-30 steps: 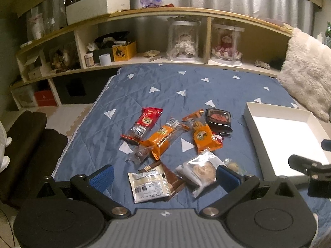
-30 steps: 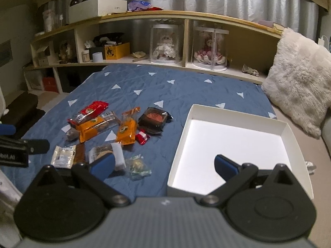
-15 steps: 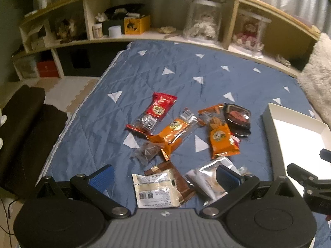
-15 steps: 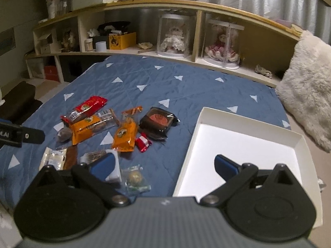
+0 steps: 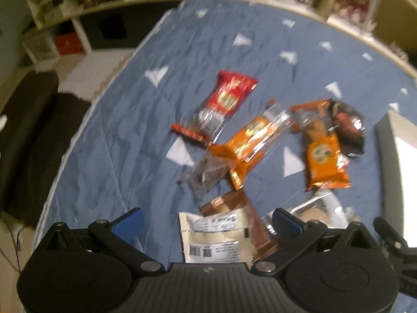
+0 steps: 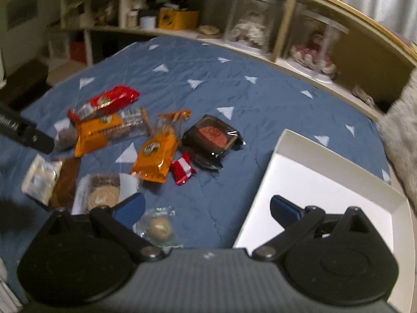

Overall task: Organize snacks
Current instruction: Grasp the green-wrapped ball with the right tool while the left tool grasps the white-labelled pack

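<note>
Several wrapped snacks lie scattered on a blue bedspread point(image 5: 125, 120). Among them are a red packet point(image 5: 221, 104), a long orange packet point(image 5: 250, 140), a smaller orange packet point(image 6: 156, 154) and a dark wrapped cake point(image 6: 211, 135). A cream sachet point(image 5: 216, 237) over a brown bar lies between the fingertips of my left gripper point(image 5: 208, 221), which is open and hovers over it. My right gripper point(image 6: 206, 207) is open too, above a clear-wrapped round sweet point(image 6: 159, 227), with the white box point(image 6: 336, 182) to its right. Both views are blurred.
A curved wooden shelf unit point(image 6: 260, 23) with doll cases and small boxes runs behind the bed. A furry cushion point(image 6: 401, 135) lies at the far right. A dark mat point(image 5: 28, 120) lies on the floor left of the bed.
Both grippers have dropped lower and tilted down towards the snacks, which now look larger. Both stay open and hold nothing.
</note>
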`<state>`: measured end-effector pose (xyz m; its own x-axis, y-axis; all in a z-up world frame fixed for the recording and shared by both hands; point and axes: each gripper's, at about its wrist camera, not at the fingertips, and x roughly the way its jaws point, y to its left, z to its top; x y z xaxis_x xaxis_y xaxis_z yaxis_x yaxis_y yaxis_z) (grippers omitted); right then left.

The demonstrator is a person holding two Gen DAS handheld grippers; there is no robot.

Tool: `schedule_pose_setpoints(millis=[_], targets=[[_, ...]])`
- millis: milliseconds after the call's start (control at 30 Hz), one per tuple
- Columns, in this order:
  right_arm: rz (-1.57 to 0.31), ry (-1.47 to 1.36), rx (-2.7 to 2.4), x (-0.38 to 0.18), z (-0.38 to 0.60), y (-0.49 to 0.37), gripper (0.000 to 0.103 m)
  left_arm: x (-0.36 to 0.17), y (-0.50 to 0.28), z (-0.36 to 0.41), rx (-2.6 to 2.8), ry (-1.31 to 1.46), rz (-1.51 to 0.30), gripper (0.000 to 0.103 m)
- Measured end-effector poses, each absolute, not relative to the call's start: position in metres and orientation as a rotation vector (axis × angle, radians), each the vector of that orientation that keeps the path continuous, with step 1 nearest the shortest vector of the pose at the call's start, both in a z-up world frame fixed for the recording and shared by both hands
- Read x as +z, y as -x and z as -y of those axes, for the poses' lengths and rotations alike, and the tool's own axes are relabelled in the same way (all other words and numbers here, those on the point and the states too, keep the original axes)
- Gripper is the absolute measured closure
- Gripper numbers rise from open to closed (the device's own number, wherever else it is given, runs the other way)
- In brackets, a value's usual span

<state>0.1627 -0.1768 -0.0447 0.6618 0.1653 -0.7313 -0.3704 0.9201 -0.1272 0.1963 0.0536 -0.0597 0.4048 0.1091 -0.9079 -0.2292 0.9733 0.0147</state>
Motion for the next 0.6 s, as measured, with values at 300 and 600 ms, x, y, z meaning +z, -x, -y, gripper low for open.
schedule_pose_setpoints(millis=[300, 600], targets=[[-0.832, 0.419, 0.421, -0.064, 0.166, -0.161, 0.0, -0.105, -0.204, -0.071, 0.268, 0.208, -1.333, 0.0], [-0.895, 0.498, 0.542, -0.079, 0.154, -0.164, 0.001, -0.118, -0.203, -0.081, 0.28, 0.296, -1.285, 0.0]])
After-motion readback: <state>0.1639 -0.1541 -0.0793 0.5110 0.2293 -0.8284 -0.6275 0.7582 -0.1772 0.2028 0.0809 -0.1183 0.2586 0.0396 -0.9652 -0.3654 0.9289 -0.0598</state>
